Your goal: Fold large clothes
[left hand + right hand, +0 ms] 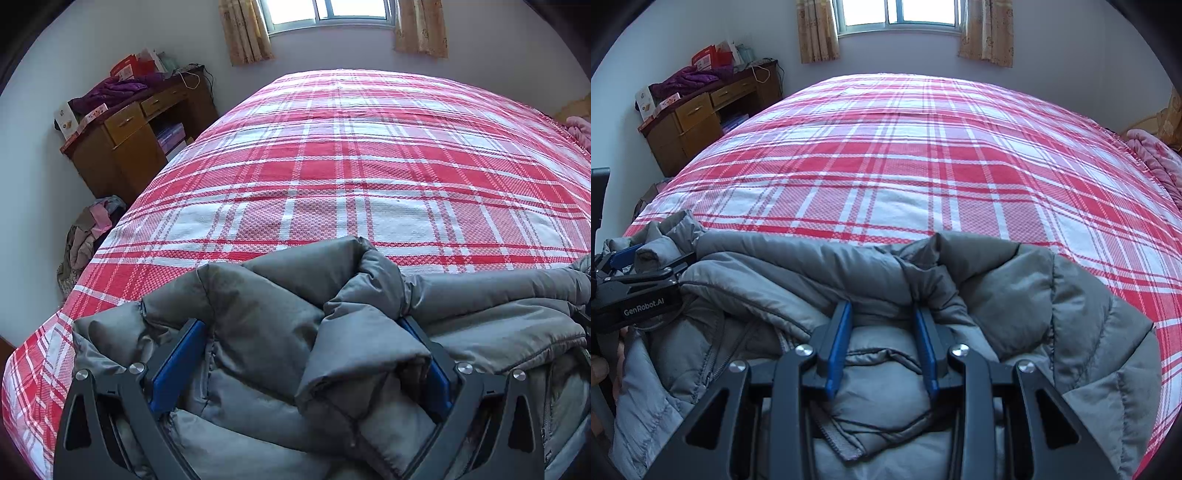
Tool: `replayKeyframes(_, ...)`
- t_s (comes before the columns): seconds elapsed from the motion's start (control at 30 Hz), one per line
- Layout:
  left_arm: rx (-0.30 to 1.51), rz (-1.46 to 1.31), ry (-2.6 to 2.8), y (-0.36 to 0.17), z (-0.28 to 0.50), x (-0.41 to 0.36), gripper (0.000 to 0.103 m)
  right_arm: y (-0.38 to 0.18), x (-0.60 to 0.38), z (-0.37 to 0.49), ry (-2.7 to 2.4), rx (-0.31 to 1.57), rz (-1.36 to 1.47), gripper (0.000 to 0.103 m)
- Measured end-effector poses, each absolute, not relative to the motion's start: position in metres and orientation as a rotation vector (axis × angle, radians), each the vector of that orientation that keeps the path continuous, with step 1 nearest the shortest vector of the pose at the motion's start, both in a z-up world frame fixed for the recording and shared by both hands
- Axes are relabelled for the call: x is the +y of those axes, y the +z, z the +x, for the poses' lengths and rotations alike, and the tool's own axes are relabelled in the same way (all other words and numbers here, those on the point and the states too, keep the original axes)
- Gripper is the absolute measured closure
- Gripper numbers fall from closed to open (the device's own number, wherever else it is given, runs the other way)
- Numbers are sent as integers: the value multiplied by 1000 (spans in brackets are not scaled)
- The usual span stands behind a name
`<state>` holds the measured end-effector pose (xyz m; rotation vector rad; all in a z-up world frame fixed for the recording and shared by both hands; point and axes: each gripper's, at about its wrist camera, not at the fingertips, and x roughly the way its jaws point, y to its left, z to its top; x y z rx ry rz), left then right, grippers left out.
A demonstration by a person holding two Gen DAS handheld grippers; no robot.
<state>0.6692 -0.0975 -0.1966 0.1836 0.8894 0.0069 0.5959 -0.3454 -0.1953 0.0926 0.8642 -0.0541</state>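
Red plaid bed (332, 155), window (325, 11) behind, cluttered desk (122, 140) off left; both my grippers, left gripper (306, 332) and right gripper (882, 314), pinch the grey puffer jacket (1015, 295).

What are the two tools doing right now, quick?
Left tool: wide, closed on a thick bunch of the jacket.
Right tool: closed on a jacket fold.

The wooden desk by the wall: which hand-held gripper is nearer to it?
Left. The left hand-held gripper holds the grey jacket at the bed's desk-side edge; the right hand-held gripper grips it farther along, away from the wooden desk.
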Motion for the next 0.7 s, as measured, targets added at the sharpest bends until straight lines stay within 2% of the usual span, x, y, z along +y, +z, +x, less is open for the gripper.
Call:
replayKeyframes(0.1, 915, 164, -24, -190, 676, -94, 1, -195, -345, 596, -50, 862, 93, 66)
replayKeyframes(0.2, 865, 206, -18, -158, 662, -87, 1, -187, -350, 595, -6, 884, 90, 63)
replayKeyframes(0.27, 823, 200, -35, -130, 638, -75, 1, -172, -357, 581, -12, 885, 69, 49)
replayKeyframes(0.3, 816, 184, -58, -117, 621, -65, 1, -161, -363, 568, -48, 860, 71, 28)
replayKeyframes(0.33, 810, 169, -76, -108, 602, -54, 1, -148, -371, 547, -83, 817, 79, 17)
replayKeyframes(0.47, 823, 190, -86, -103, 521, -21, 1, -134, -390, 472, -60, 824, 146, 16)
replayKeyframes(0.7, 910, 229, -96, -144, 378, 29, 1, -160, -399, 315, -105, 898, 169, 16)
